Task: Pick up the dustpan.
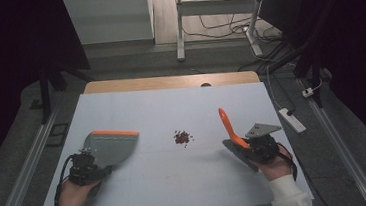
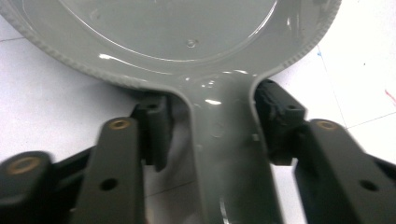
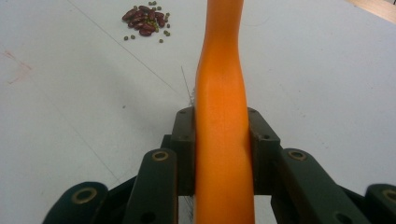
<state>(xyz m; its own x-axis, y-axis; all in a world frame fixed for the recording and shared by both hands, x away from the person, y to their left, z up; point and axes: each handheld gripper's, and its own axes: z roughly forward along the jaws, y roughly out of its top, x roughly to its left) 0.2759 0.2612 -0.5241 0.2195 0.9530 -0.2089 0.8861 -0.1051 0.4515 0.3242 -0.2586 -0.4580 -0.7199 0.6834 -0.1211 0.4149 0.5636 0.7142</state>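
Observation:
A grey dustpan (image 1: 109, 145) with an orange front edge lies flat on the left of the white table (image 1: 171, 104). Its handle points toward my left gripper (image 1: 92, 162). In the left gripper view the dustpan (image 2: 187, 37) fills the top, and its handle runs down between the jaws of my left gripper (image 2: 212, 121). One pad touches the handle and the other stands a small gap off. My right gripper (image 1: 249, 150) is shut on the orange handle of a brush (image 1: 226, 124), which tilts up and to the left. The right gripper (image 3: 222, 135) has both pads pressed on the brush handle (image 3: 222, 84).
A small heap of red beans and tiny green seeds (image 1: 182, 137) lies mid-table between the two tools, also visible as beans (image 3: 144, 18) far left of the handle. A power strip (image 1: 292, 119) rests on the floor past the table's right edge.

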